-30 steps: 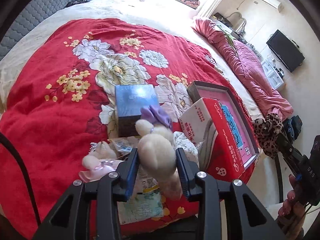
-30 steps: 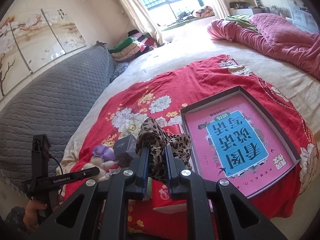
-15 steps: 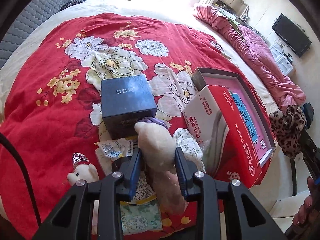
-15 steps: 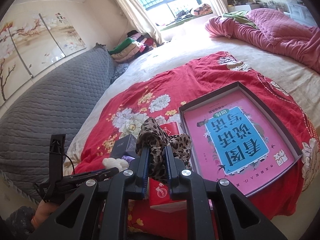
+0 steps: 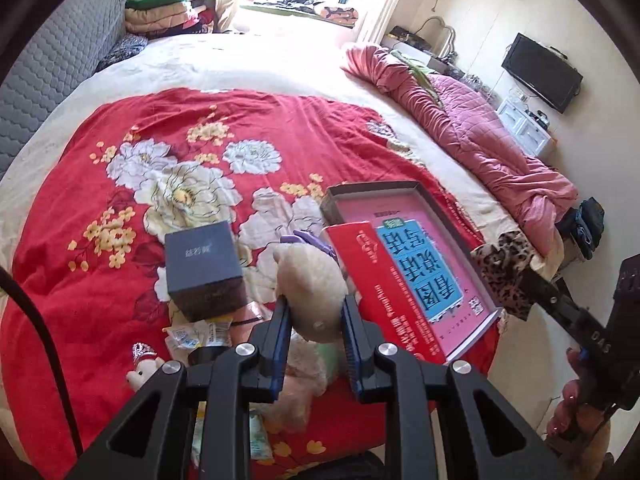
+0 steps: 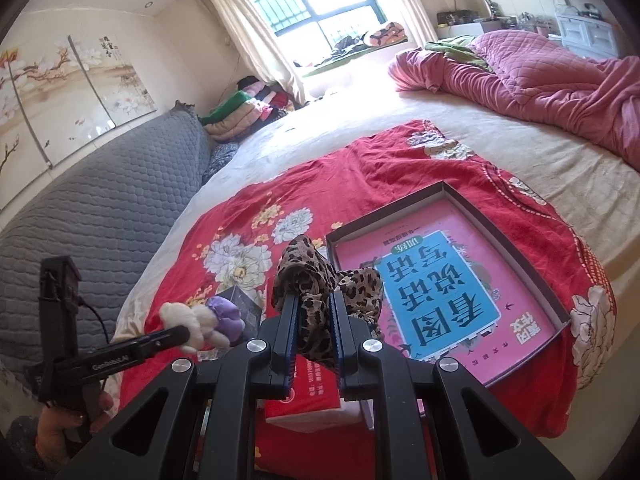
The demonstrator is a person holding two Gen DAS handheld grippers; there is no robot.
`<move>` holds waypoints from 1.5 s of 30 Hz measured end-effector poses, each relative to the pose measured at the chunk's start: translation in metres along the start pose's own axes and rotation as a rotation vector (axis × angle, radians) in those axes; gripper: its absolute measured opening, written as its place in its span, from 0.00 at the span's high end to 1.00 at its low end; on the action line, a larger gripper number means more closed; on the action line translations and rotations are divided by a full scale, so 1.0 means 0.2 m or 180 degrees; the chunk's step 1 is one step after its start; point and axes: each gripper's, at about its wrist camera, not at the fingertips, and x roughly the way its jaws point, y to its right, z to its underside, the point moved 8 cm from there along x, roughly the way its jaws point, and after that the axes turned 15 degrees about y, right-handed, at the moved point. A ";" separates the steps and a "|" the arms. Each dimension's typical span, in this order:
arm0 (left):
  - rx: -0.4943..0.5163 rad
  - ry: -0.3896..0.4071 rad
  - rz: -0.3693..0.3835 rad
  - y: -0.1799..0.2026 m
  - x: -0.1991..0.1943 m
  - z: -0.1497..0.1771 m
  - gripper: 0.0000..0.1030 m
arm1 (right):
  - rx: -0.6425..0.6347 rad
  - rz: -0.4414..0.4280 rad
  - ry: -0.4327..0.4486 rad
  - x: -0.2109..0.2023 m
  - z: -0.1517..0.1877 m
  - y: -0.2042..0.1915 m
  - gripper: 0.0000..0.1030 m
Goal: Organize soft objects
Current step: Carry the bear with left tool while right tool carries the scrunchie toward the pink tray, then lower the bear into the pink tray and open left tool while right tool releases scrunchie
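My left gripper (image 5: 314,320) is clamped on a cream plush (image 5: 310,288), fingers pressed into both sides of its body, purple bow (image 5: 306,240) at its far end; it hangs above the red blanket (image 5: 120,280), over the packets (image 5: 196,334) near the front edge. From the right wrist view the same plush (image 6: 196,322) sits at the left gripper's tip, off the bed surface. My right gripper (image 6: 314,328) is closed narrow on a leopard cloth (image 6: 316,284), fabric bunched up above the fingers and draping down between them; in the left view that cloth (image 5: 504,270) hangs just beside the tray's near right corner. Tray (image 5: 332,198) lies flat on the blanket with a pink and blue book cover inside it. Red box (image 5: 384,292) leans on the tray's left side, touching it. Dark blue box (image 5: 204,268) stands left of the plush, on the blanket. Small white toy (image 5: 144,366) with a silver crown lies near the front left, apart from the boxes. Pink quilt (image 5: 480,136) is piled at the far right of the bed.
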 end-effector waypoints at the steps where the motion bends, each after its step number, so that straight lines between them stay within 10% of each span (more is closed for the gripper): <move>1: 0.0017 0.0023 0.0049 0.04 -0.01 -0.02 0.76 | 0.0006 0.0042 0.0009 -0.01 0.00 0.02 0.84; 15: 0.0377 -0.0298 0.0671 0.65 0.31 0.10 0.76 | -0.0167 0.0788 0.0079 -0.01 -0.02 0.46 0.84; 30: 0.0689 -0.0921 0.0614 0.81 0.58 0.39 0.75 | -0.0118 0.0909 -0.0500 0.24 0.24 0.74 0.82; 45: 0.0776 -0.1149 0.0603 0.85 0.64 0.48 0.72 | 0.0323 0.0858 -0.0292 0.17 0.22 0.79 0.50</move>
